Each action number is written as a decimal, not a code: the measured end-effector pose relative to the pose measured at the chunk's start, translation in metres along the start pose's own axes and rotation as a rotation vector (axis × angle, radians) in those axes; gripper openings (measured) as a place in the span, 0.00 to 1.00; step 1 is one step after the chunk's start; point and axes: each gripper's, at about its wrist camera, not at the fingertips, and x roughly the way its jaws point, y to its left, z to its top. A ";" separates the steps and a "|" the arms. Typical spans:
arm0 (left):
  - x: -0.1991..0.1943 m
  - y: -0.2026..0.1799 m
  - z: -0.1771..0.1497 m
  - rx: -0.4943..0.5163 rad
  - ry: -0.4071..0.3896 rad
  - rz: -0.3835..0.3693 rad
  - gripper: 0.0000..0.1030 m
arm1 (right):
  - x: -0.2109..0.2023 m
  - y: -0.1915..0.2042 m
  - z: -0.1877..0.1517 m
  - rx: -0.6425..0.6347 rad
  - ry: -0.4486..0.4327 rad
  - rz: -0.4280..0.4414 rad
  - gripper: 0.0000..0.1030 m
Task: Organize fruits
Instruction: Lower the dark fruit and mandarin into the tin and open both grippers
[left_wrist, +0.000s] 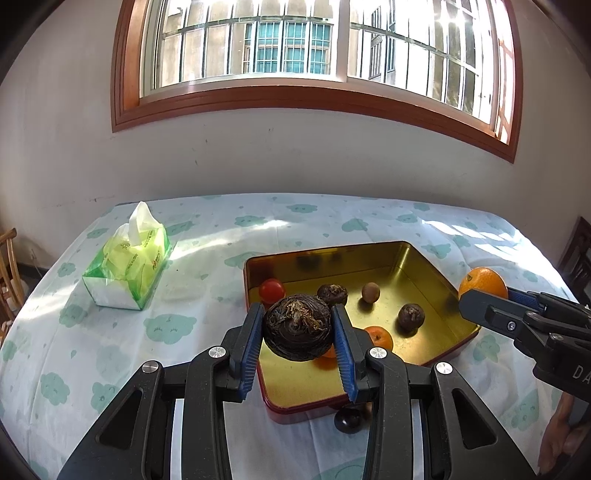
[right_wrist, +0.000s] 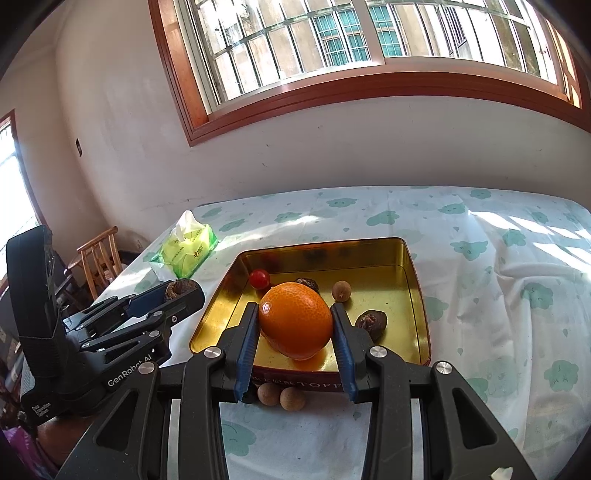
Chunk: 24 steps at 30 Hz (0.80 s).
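Note:
My left gripper (left_wrist: 297, 314) is shut on a dark brown, rough round fruit (left_wrist: 297, 332), held above the near left part of a gold tin tray (left_wrist: 332, 253). My right gripper (right_wrist: 294, 310) is shut on an orange (right_wrist: 295, 325) over the tray's (right_wrist: 325, 243) near edge. In the tray lie a cherry tomato (left_wrist: 271, 291), two smaller dark fruits (left_wrist: 332, 293) (left_wrist: 411, 316), a tan longan (left_wrist: 370, 291) and a small tangerine (left_wrist: 378, 336), partly hidden behind my finger. The left wrist view shows the right gripper (left_wrist: 487, 295) with its orange (left_wrist: 482, 282) past the tray's right side.
A green tissue pack (left_wrist: 129, 266) stands on the cloud-print tablecloth to the left of the tray. Two loose longans (right_wrist: 269, 394) (right_wrist: 292, 398) lie on the cloth just in front of the tray. A wooden chair (right_wrist: 99, 258) stands beyond the table's left edge. Wall and window lie behind.

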 end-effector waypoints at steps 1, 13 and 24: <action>0.002 0.000 0.001 0.001 0.002 0.001 0.36 | 0.002 -0.001 0.001 0.002 0.001 0.000 0.35; 0.025 0.004 0.008 0.008 0.025 0.011 0.36 | 0.023 -0.008 0.005 0.006 0.021 -0.002 0.35; 0.041 0.003 0.015 0.021 0.036 0.016 0.36 | 0.035 -0.012 0.009 0.009 0.028 -0.002 0.35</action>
